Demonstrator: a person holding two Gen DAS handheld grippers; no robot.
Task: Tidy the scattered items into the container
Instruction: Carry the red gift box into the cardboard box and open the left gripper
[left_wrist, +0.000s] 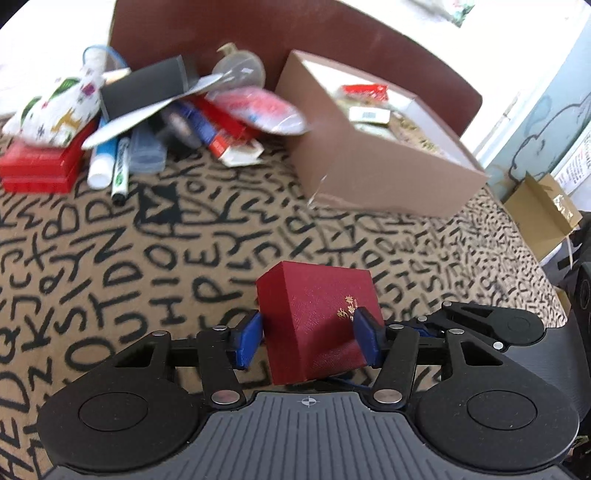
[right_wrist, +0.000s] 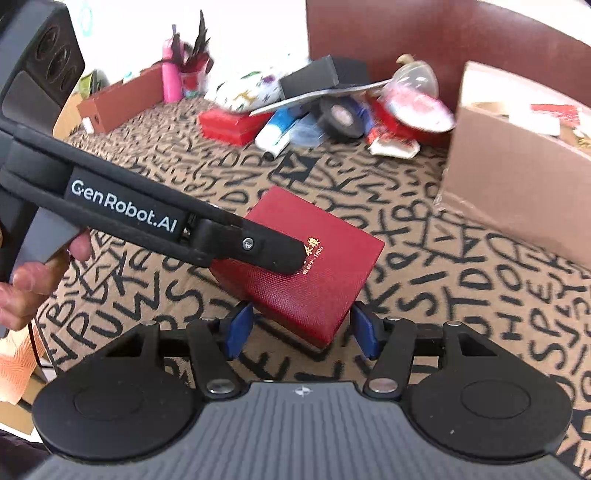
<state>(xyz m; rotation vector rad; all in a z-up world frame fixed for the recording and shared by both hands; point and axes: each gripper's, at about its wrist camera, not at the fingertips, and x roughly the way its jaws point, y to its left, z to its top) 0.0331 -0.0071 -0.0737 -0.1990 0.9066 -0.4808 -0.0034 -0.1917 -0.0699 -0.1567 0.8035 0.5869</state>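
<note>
Box: small dark red box (left_wrist: 317, 325) with gold lettering, raised off the letter-patterned desk (left_wrist: 147, 258), well short of the brown cardboard container (left_wrist: 369, 155).
Left gripper (left_wrist: 308, 341): blue fingers (left_wrist: 251, 334) press both sides of the red box, gripping it.
Right gripper (right_wrist: 299, 334): fingers (right_wrist: 236, 330) flank the box's near corner; contact unclear.
Clutter: scattered pile (left_wrist: 147, 122) just left of the container.
</note>
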